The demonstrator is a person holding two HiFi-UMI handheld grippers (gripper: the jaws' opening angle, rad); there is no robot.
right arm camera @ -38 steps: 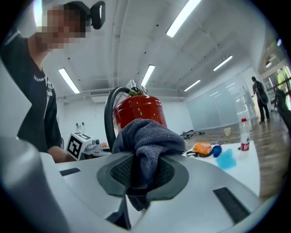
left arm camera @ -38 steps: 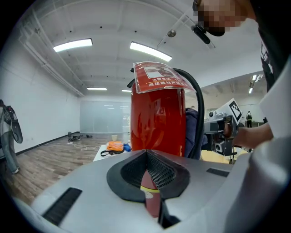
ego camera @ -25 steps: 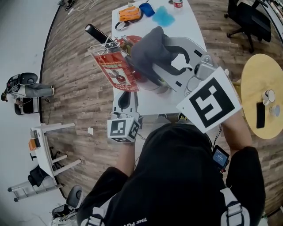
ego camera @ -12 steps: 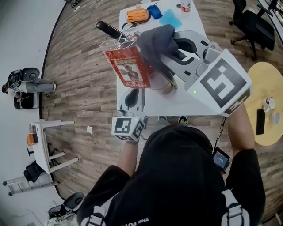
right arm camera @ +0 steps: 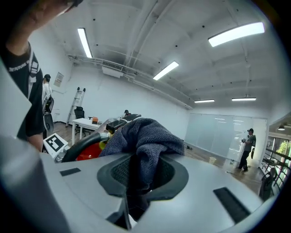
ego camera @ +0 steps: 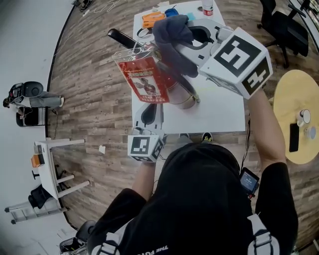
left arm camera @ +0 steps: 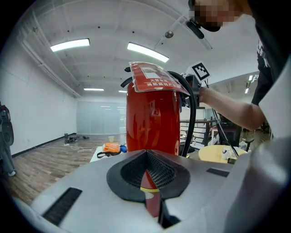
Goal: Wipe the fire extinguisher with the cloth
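Note:
The red fire extinguisher point(ego camera: 158, 85) is held tilted above the white table point(ego camera: 214, 117), a red printed tag point(ego camera: 144, 82) hanging in front of it and its black handle point(ego camera: 121, 37) pointing far left. My left gripper point(ego camera: 148, 112) grips it from below; in the left gripper view the red body point(left arm camera: 152, 118) rises from between the shut jaws of the left gripper point(left arm camera: 152, 200). My right gripper point(ego camera: 175, 46) is shut on a dark grey cloth point(ego camera: 172, 36) pressed on the extinguisher's upper end. In the right gripper view the cloth point(right arm camera: 145, 139) bunches out of the right gripper point(right arm camera: 136, 191), beside the black hose point(right arm camera: 77, 145).
An orange object point(ego camera: 152, 19), a blue cloth point(ego camera: 173, 11) and a small bottle point(ego camera: 207, 7) lie at the table's far end. A round yellow table point(ego camera: 294, 112) with a phone stands at the right, and an office chair point(ego camera: 281, 20) beyond it. A silver rounded part point(ego camera: 187, 101) shows under the extinguisher.
My right gripper has carried the cloth farther up along the extinguisher toward its top, its marker cube rising. The left gripper and extinguisher have barely moved.

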